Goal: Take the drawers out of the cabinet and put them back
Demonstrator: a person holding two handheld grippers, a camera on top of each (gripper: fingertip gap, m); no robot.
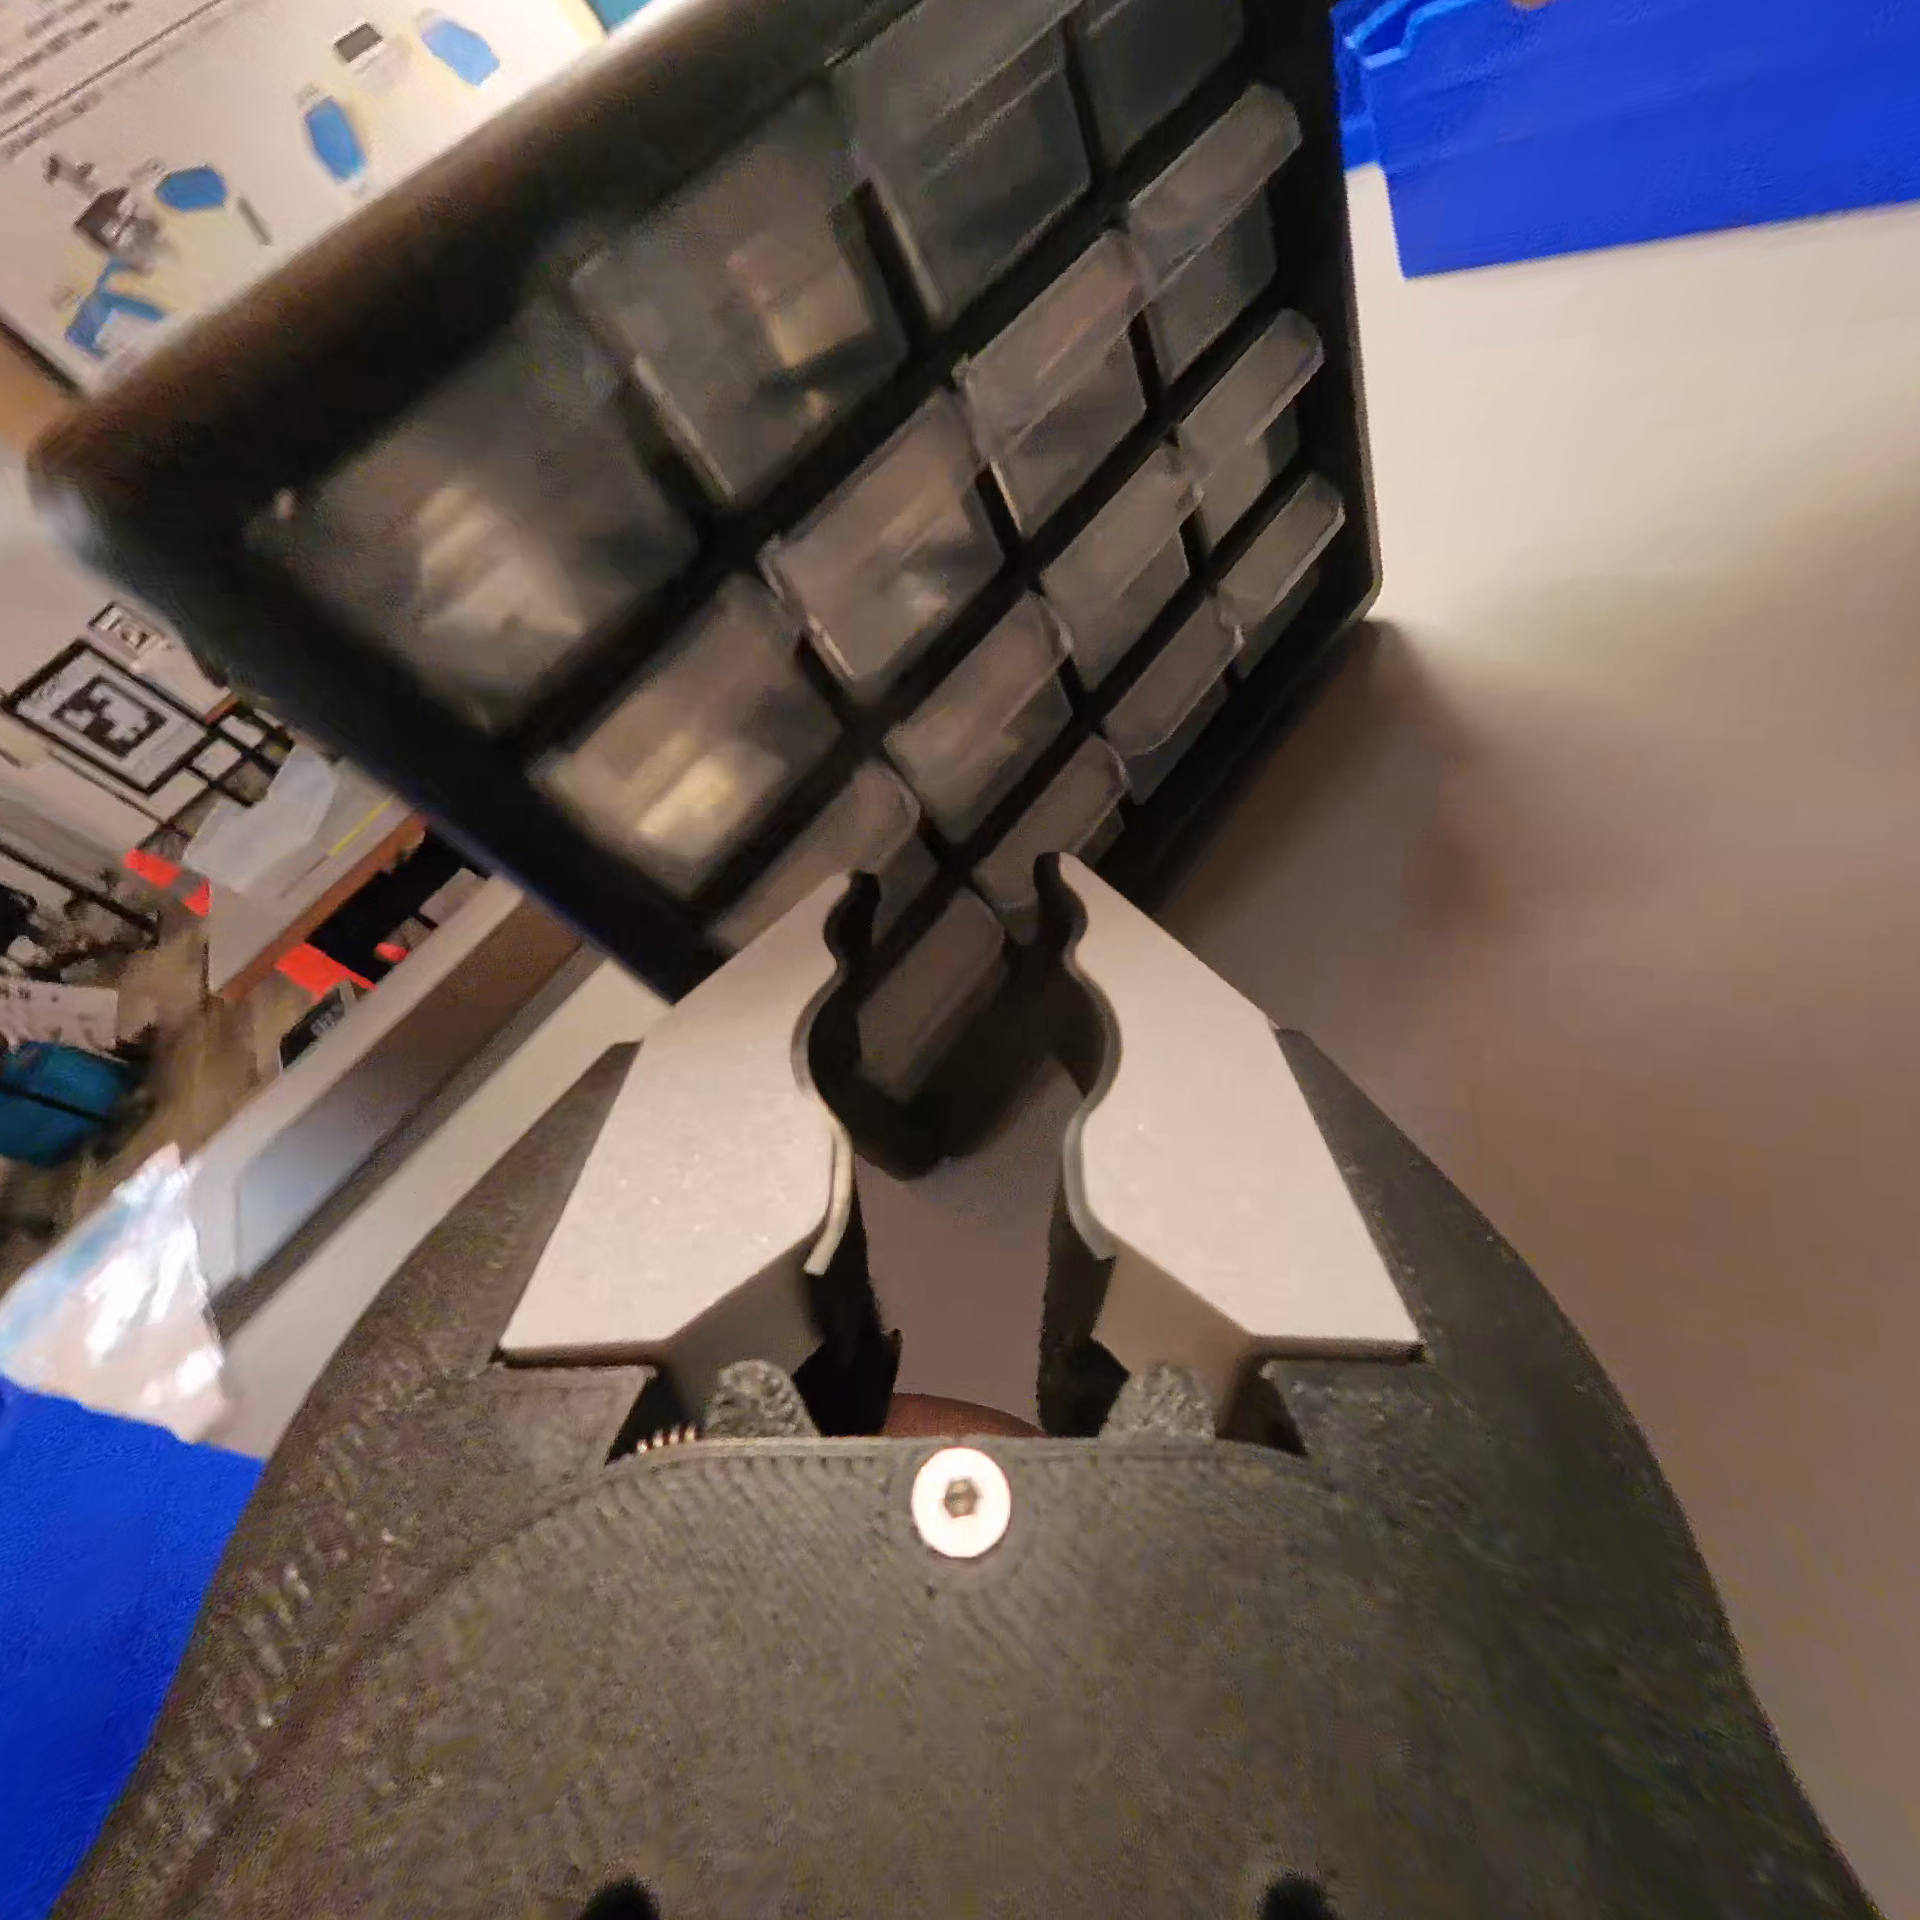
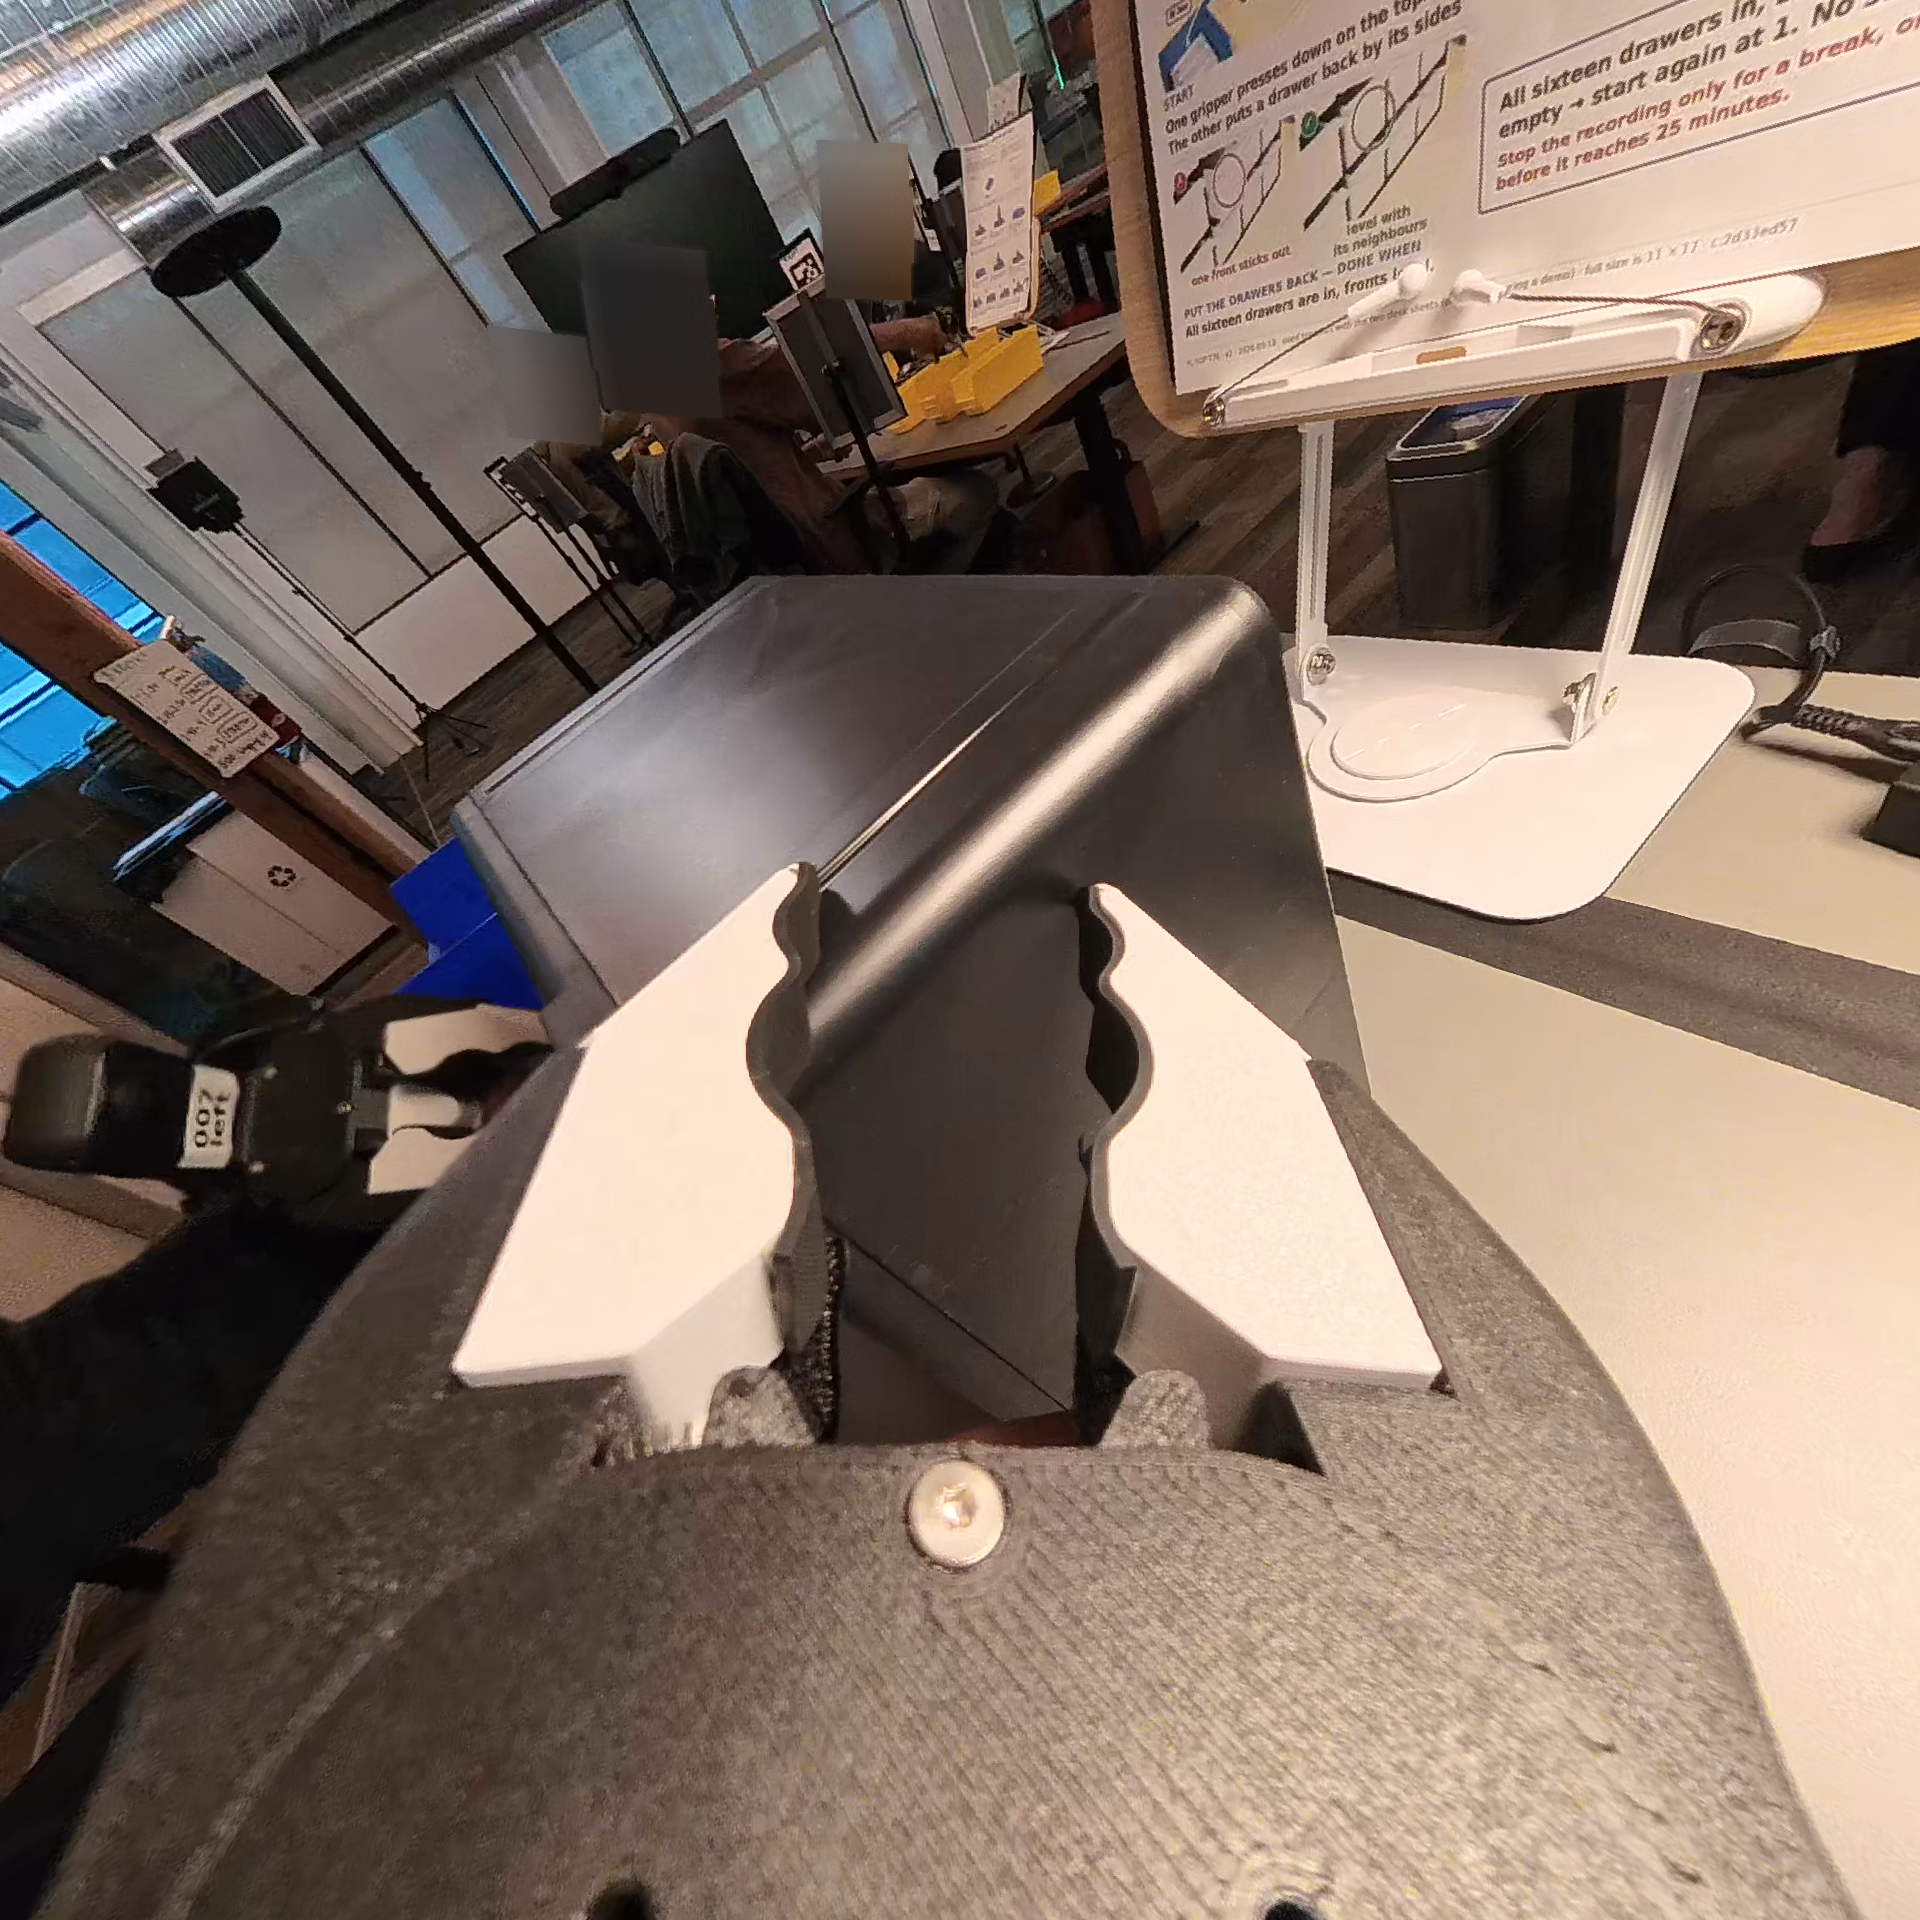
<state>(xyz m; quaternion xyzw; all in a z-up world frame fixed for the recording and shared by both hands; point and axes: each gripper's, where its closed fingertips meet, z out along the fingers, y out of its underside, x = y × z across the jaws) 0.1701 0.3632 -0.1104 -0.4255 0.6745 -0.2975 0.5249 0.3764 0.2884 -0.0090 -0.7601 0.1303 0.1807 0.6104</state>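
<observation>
Open-plan office in the background of the right wrist view: big windows across the upper left, desks with yellow bins [image 2: 977, 379] mid-frame, a black floor lamp [image 2: 223, 244] at upper left, and a white document stand [image 2: 1507, 748] holding an instruction sheet at upper right, sitting on the pale grey table [image 2: 1662, 1195]. The black cabinet [image 2: 883, 748] fills the middle of that view, seen from above and behind, so it's just smooth top and back panel. The right gripper [image 2: 945, 894] sits over the cabinet's upper rear edge with its white fingers [image 2: 665, 1122] spread apart on either side of that rounded edge; I can't see the pads actually pressing on anything, so it reads as spread over the cabinet, not clamped. Lower left of the same frame you can spot the other gripper off beside the cabinet. Over in the left wrist view the cabinet [image 1: 312, 447] front takes up the whole upper half, tilted and a bit motion-blurred, with its grid of smoky translucent drawers [image 1: 727, 301] all seated in their slots. The left gripper [image 1: 956, 883] is right up at the bottom rows near frame centre, fingers [image 1: 1174, 1091] partly apart with a small drawer front [image 1: 925, 997] showing between them, but there's visible space on both sides, so no squeeze. Blue bins [image 1: 1662, 135] sit at upper right on the table [image 1: 1610, 727].
</observation>
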